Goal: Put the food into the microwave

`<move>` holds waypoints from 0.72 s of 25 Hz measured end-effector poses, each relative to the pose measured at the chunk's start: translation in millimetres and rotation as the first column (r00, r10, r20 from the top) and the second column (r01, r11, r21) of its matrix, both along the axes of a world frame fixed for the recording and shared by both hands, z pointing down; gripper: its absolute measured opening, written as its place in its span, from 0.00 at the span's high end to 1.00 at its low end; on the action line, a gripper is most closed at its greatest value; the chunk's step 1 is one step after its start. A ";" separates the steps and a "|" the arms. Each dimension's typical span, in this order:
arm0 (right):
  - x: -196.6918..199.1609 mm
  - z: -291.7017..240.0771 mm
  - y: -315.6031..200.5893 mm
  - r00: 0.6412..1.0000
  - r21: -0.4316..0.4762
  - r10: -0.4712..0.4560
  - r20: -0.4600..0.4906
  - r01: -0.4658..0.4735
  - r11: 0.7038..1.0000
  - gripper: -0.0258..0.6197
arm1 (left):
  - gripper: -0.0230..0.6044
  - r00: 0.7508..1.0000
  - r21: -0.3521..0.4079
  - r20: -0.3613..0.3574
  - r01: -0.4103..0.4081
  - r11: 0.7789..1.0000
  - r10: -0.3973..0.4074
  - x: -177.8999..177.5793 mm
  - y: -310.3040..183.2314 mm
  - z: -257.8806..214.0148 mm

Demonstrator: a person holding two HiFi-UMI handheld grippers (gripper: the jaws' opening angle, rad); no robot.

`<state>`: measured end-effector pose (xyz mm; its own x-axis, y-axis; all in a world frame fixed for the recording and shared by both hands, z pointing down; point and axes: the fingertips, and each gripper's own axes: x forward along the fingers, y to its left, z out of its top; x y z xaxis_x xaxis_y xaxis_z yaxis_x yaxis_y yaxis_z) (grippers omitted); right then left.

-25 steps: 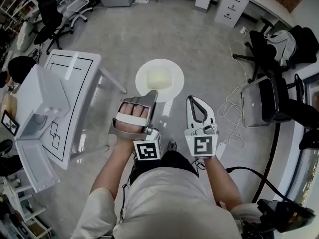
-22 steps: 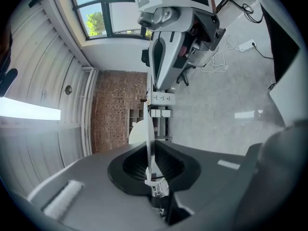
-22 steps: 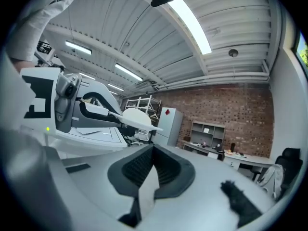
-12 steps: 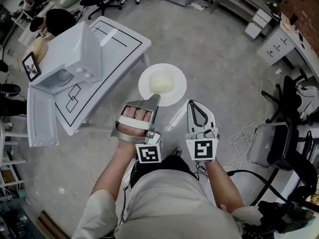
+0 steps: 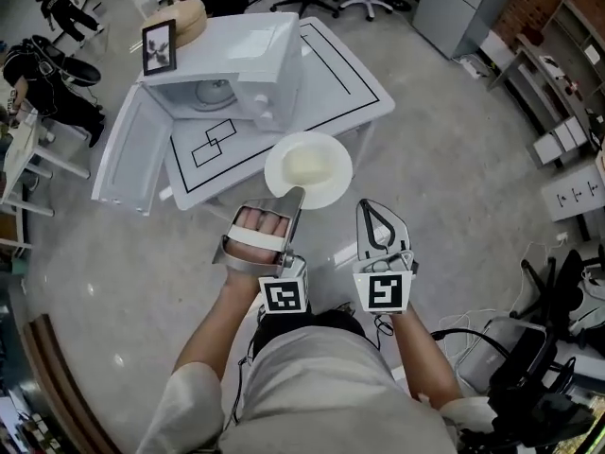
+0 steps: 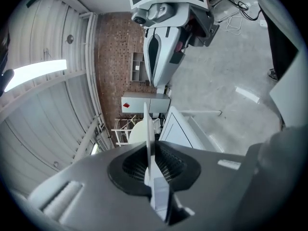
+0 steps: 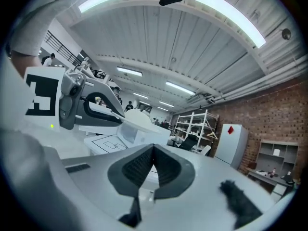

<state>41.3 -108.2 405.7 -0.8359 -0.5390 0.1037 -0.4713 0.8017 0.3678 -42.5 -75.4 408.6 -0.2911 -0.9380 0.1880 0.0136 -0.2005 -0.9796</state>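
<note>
while aloft, plate [image 5: 276, 172] in left claw [image 5: 297, 196]

Bright, even indoor light throughout. Source: long ceiling light strips [image 7: 226, 13] in right gripper view; one strip blown out at left of left gripper view. Glossy floor [image 5: 104, 282] carries pale sheen, shadows soft. White plate [image 5: 308, 168] nearly overexposed. Strong fisheye bending at edges, dark corners in both gripper views. Right gripper [image 7: 153, 150] body near lens soft, out of focus.
</note>
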 end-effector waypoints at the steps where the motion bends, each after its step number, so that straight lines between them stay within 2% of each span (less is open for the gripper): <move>1: -13.9 0.7 3.9 1.000 0.009 -0.024 -0.021 0.024 1.000 0.94 | 0.90 1.000 -0.001 0.000 0.023 1.000 -0.023 -13.7 5.0 0.2; 3: -41.0 4.2 11.7 0.993 0.063 -0.061 -0.105 0.067 0.996 0.94 | 0.90 0.998 -0.001 0.003 0.066 0.998 -0.066 -39.2 14.3 1.3; 5: -67.6 4.7 23.8 0.970 0.204 -0.077 -0.233 0.126 0.971 0.93 | 0.90 0.995 -0.002 0.005 0.102 0.995 -0.102 -61.6 22.5 2.6; 7: -92.0 2.6 40.3 0.933 0.373 -0.073 -0.354 0.212 0.903 0.81 | 0.90 0.992 -0.006 0.003 0.126 0.992 -0.126 -79.6 30.5 4.2; 9: -115.7 1.5 53.5 0.899 0.471 -0.063 -0.434 0.286 0.834 0.80 | 0.90 0.990 -0.012 0.003 0.143 0.990 -0.143 -95.8 37.8 5.9; 14: -176.6 7.3 73.8 0.842 0.572 -0.046 -0.537 0.404 0.714 0.80 | 0.90 0.985 -0.012 -0.002 0.171 0.985 -0.171 -137.3 52.0 11.9; 18: -227.0 16.4 94.3 0.803 0.616 -0.043 -0.594 0.489 0.617 0.80 | 0.90 0.982 -0.009 -0.011 0.189 0.982 -0.189 -172.4 64.0 16.1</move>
<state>-185.7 -13.9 422.1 -0.8997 -0.3781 0.2180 0.1385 0.2262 0.9642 -214.8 -11.3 424.7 -0.4606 -0.8649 0.1995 -0.0368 -0.2060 -0.9779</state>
